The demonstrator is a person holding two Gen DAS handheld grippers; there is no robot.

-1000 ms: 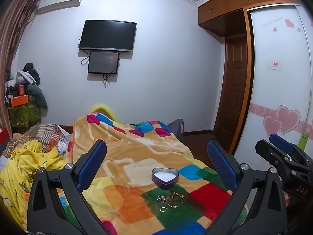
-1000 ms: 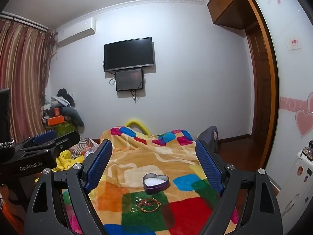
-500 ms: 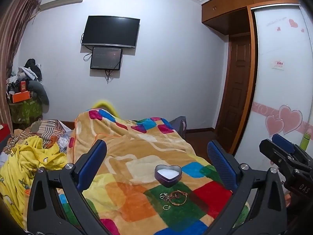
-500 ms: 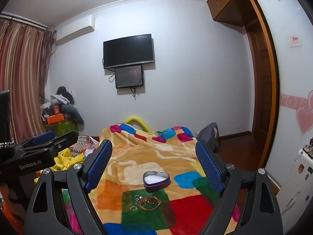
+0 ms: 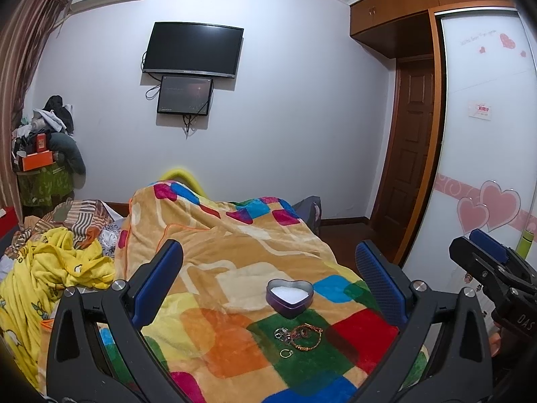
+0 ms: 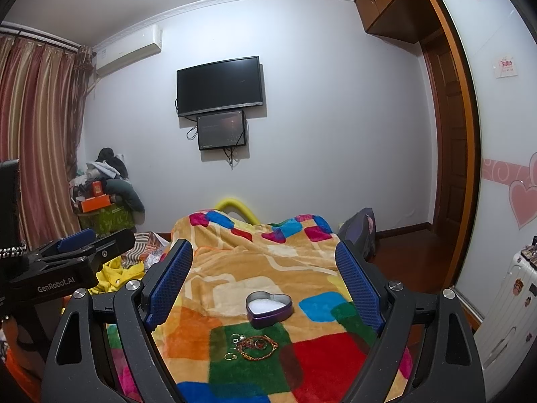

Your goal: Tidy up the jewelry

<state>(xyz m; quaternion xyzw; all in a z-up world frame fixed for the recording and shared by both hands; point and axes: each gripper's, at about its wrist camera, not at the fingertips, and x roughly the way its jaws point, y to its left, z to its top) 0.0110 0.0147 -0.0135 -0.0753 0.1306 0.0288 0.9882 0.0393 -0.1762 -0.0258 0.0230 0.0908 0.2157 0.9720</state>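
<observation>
On blanket [image 5: 235, 268]: heart tin [image 5: 289, 297], white lining inside; jewelry [image 5: 297, 334] beside; both hand-held grippers [image 5: 268, 280] [image 6: 265, 278] apart.

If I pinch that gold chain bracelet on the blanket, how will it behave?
The gold chain bracelet lies in a loose curl, so it probably drapes limply. It looks thin and light, and may sink into the plush blanket. The small rings touch it, so they might drag along.

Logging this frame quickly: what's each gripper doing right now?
Left gripper: open, holding nothing.
Right gripper: open, holding nothing.
</observation>
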